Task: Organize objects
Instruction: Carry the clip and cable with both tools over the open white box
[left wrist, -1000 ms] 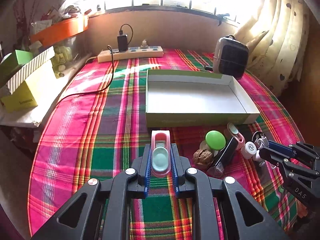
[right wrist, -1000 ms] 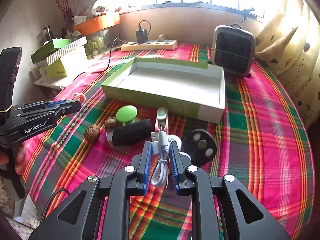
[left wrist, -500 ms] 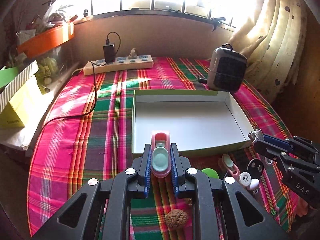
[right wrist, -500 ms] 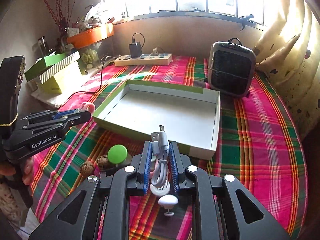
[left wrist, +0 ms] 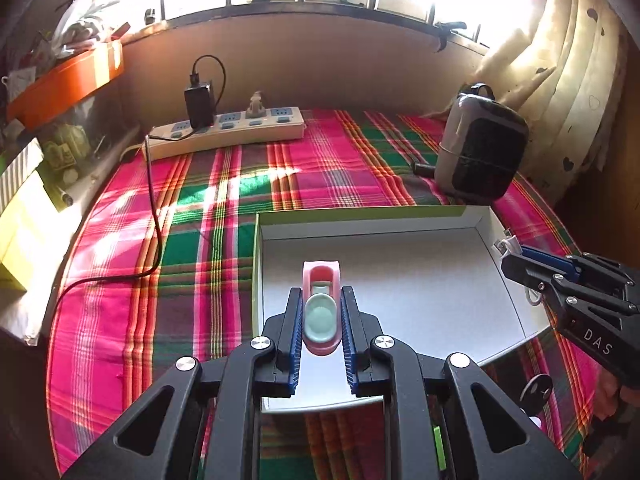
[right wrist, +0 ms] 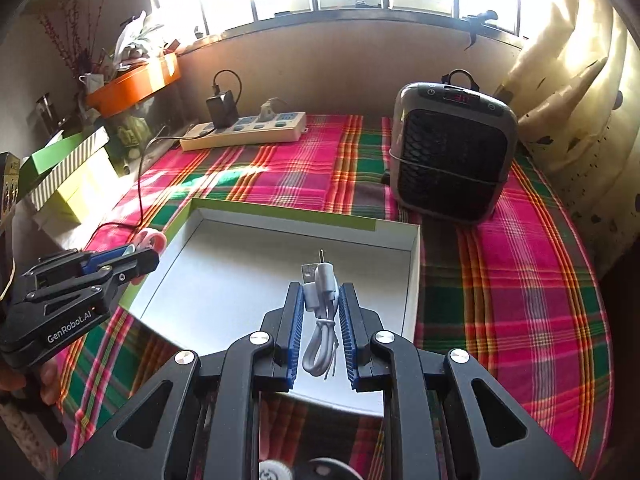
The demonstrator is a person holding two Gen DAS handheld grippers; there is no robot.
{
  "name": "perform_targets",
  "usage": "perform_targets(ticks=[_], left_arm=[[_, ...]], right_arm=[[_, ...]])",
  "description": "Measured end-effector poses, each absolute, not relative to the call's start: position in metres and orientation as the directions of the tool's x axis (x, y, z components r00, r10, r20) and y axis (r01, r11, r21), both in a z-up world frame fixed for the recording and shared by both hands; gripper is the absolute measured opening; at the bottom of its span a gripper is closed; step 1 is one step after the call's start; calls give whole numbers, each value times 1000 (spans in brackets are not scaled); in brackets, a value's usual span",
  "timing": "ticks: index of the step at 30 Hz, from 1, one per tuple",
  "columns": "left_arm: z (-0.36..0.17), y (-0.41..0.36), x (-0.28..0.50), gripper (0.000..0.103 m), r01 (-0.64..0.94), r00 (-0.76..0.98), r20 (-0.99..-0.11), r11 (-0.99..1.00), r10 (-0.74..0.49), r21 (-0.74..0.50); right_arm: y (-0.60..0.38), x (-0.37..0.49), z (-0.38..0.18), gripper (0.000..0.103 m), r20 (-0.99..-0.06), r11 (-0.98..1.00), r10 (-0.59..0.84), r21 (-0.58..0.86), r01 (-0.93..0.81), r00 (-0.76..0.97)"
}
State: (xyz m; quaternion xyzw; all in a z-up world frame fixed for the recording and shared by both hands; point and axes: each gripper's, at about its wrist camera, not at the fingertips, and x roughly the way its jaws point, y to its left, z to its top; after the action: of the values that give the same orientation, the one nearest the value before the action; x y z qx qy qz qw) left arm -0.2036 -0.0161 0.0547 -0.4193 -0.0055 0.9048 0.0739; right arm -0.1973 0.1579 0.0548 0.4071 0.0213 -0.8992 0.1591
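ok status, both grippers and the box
Left hand-held gripper shut on pink clip. Right hand-held gripper shut on white cable. Both over open box, nothing in the way.

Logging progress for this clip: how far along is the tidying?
Nothing is in the white tray yet. In hand: the left gripper grips a pink clip and the right gripper a white cable, both over the tray. Left: releasing both.

The box [left wrist: 496, 224] lies on the table [left wrist: 320, 160], near its middle. Far left of it sits the power strip [left wrist: 240, 128]; far right, the heater [left wrist: 480, 152]. Both grippers hang over the box's near side.
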Motion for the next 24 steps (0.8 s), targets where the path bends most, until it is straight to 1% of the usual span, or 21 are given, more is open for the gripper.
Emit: perform_targets(ticks=[7, 10, 13, 24], left_arm=[[36, -13, -232, 16, -114, -604, -786, -990, 133, -80], [30, -10, -242, 16, -113, -601, -791, -992, 113, -56], [23, -11, -251, 16, -102, -589, -801, -993, 107, -58], [14, -6, -260, 16, -111, -577, -811, -993, 93, -35]], right_arm=[[160, -228, 35, 19, -772, -958, -241, 91, 273, -588], [158, -237, 29, 19, -784, -958, -237, 88, 274, -574], [158, -246, 25, 19, -791, -960, -226, 81, 269, -569], [157, -257, 12, 19, -805, -962, -210, 68, 265, -555]])
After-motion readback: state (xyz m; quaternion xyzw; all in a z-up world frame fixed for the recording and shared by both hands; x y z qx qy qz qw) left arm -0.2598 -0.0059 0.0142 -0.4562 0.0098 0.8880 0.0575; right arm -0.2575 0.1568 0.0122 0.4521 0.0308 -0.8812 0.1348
